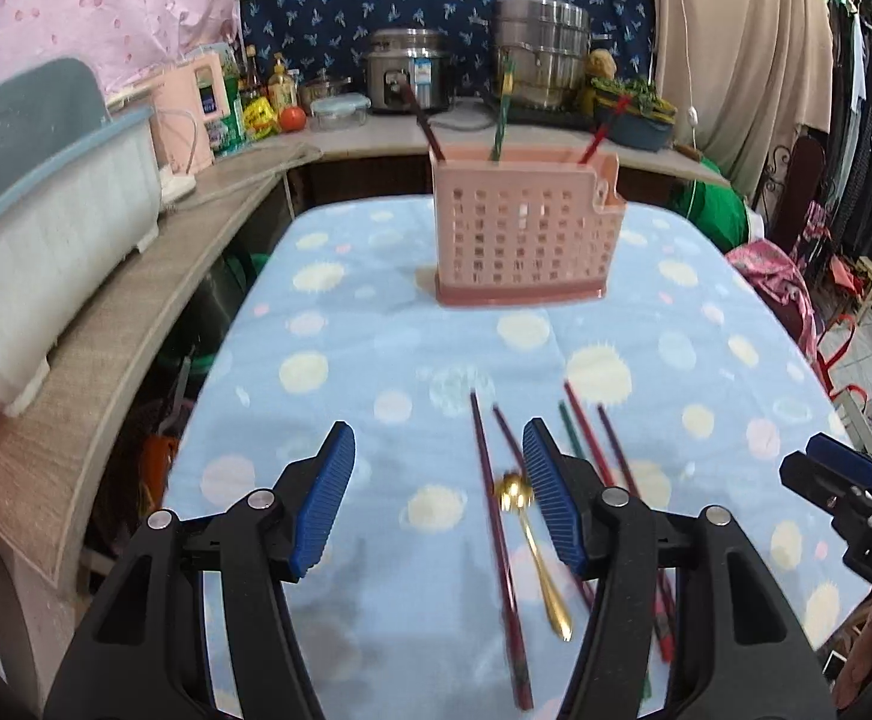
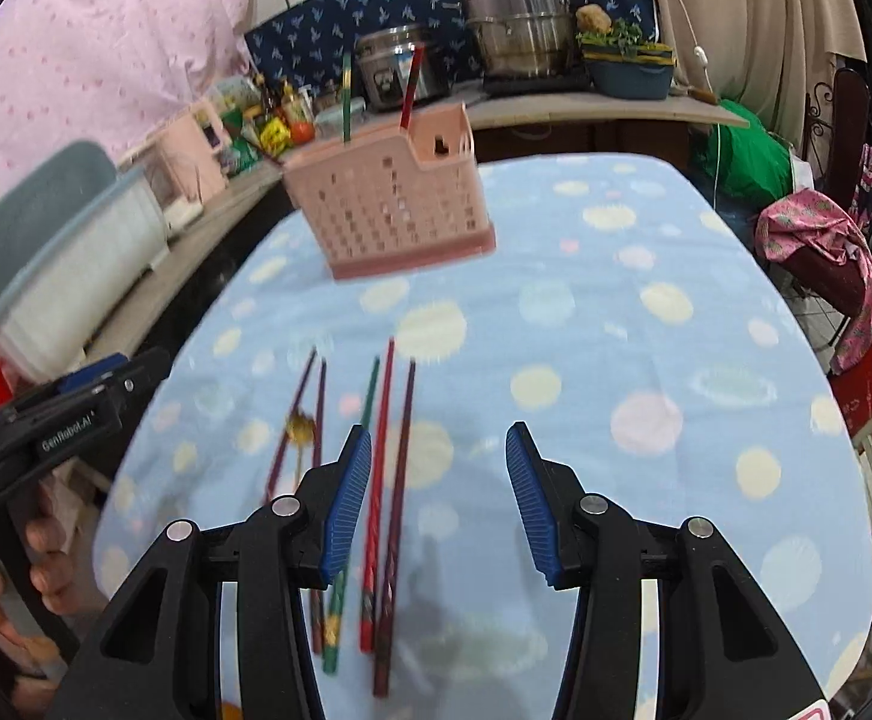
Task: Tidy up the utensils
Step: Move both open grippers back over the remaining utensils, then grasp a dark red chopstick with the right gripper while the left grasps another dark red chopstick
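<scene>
A pink slotted utensil basket (image 1: 520, 234) (image 2: 387, 210) stands on the dotted blue tablecloth (image 1: 327, 360), with three chopsticks (image 1: 502, 120) upright in it. Several loose chopsticks (image 1: 496, 540) (image 2: 396, 480) and a gold spoon (image 1: 535, 546) (image 2: 300, 426) lie on the cloth nearer to me. My left gripper (image 1: 437, 431) hovers open over the cloth; a maroon chopstick and the spoon's bowl show in the gap beneath it. My right gripper (image 2: 439, 432) is open above the red and maroon chopsticks. Neither gripper holds anything. Each gripper appears at the edge of the other's view (image 1: 826, 468) (image 2: 75, 402).
A grey counter (image 1: 135, 312) runs along the left with a pale blue-rimmed tub (image 1: 45, 228), bottles and a tomato. Behind the table are a rice cooker (image 1: 408, 69), steel pots (image 1: 541, 48) and a planter. A pink cloth bundle (image 2: 820, 252) sits off the right edge.
</scene>
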`<state>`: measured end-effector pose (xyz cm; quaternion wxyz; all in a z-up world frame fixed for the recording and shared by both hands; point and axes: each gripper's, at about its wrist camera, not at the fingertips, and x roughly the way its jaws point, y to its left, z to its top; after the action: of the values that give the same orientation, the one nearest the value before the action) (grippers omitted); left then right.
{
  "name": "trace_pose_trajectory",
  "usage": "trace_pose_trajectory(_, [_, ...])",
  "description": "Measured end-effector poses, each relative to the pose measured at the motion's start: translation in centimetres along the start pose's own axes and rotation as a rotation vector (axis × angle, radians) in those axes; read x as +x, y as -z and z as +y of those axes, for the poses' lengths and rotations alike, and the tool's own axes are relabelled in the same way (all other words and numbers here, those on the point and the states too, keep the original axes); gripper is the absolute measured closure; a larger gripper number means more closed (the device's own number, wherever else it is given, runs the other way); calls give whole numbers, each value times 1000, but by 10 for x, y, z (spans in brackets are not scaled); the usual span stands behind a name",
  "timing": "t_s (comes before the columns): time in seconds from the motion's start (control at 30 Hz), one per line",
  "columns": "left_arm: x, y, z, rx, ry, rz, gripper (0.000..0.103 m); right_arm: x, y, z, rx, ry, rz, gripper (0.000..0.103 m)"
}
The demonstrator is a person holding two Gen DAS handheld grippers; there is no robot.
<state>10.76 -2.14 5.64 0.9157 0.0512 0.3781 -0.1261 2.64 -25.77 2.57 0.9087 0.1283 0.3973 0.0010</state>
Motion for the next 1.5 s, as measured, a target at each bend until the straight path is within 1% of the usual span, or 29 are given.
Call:
trace_pose_trajectory(0.1, [9,25,2,-16,11,69,47,6,28,4,-26,13,48,57])
trace_pose_trajectory(0.23, [18,55,4,-35,16,140,47,14,59,9,-42,4,117,57])
trace_pose_trajectory(0.33, [20,72,6,-45,20,174,47,16,75,13,-66,3,146,57])
trace_pose_trajectory(0.47, [22,86,3,-54,29,210,45,19,89,20,-88,-6,172,57])
trace_pose_trajectory(0.5, [23,90,2,-55,32,218,43,19,91,23,-94,-7,175,57])
trace_pose_trajectory(0.7, [21,102,-2,-53,46,233,40,21,98,27,-115,6,183,57])
trace_pose_trajectory(0.77, [20,103,-2,-54,49,232,38,21,99,26,-113,11,182,59])
trace_pose_trajectory(0.97, [25,109,-7,-49,67,263,38,21,102,29,-130,31,169,62])
trace_pose_trajectory(1.23, [30,114,-13,-26,57,282,38,20,103,25,-126,58,153,74])
trace_pose_trajectory(1.4, [31,116,-14,-18,43,281,38,20,102,21,-116,77,145,86])
trace_pose_trajectory(1.5, [32,116,-15,-15,34,278,39,20,101,18,-106,79,143,91])
